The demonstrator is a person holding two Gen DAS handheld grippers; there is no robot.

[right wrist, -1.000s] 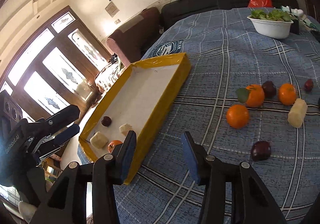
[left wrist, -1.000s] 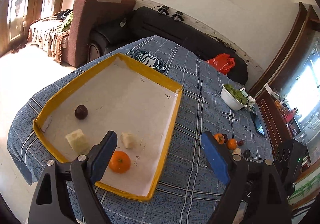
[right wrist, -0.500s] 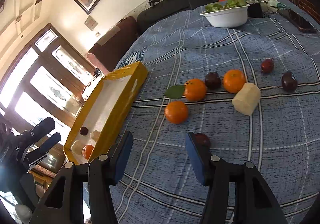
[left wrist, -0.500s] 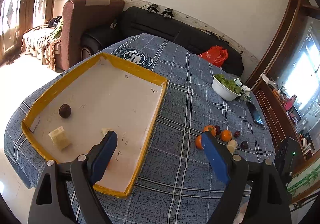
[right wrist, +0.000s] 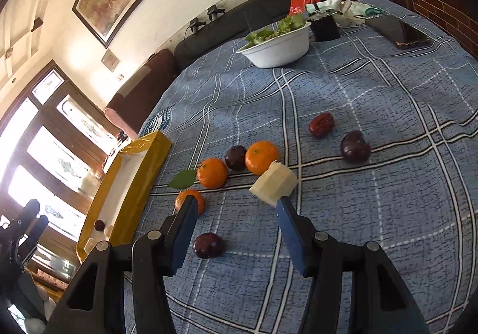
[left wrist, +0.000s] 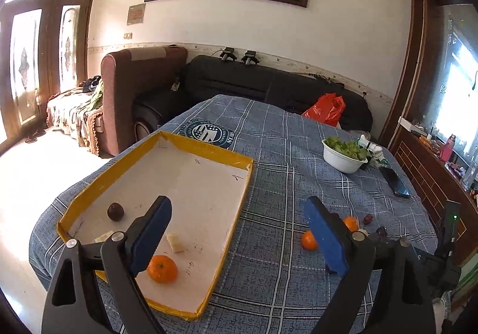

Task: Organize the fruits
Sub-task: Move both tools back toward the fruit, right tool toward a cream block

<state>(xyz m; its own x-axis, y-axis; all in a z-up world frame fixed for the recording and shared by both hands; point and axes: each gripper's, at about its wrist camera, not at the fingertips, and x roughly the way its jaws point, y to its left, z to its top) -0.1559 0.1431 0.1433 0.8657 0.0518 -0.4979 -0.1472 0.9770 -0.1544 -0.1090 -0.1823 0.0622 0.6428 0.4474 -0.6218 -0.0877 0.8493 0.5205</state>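
The loose fruits lie in a cluster on the blue plaid tablecloth (right wrist: 373,89), and the nearest of them, a dark plum (right wrist: 208,245), sits on the cloth between the blue fingers of the right gripper (right wrist: 236,216), nearer the left-hand one and touching neither; the jaws stand wide apart and hold nothing. Judging from this, the step in hand is a pick of that plum, and doing it well likely means lowering until the pads flank its widest part, centring it so neither pad shoves it first, then closing gently, since a round fruit can roll on soft cloth. Just beyond lie a partly hidden orange (right wrist: 188,199) behind the left-hand finger, a pale cut chunk (right wrist: 273,186) at the tip of the other, an orange with a green leaf (right wrist: 211,172), another dark plum (right wrist: 235,157), a second orange (right wrist: 262,156), a wrinkled red date (right wrist: 321,124) and a dark misshapen fruit (right wrist: 355,146) further out. The yellow-rimmed tray (left wrist: 239,208) lies to the left on the same cloth; it already holds an orange (left wrist: 162,269), a dark plum (left wrist: 115,211) and a pale chunk (left wrist: 175,242), with another pale piece mostly hidden behind a finger. The left gripper (left wrist: 236,232) hangs above the tray's near end, also spread wide and empty. A white bowl (right wrist: 277,49) of green leaves stands well apart at the far side.
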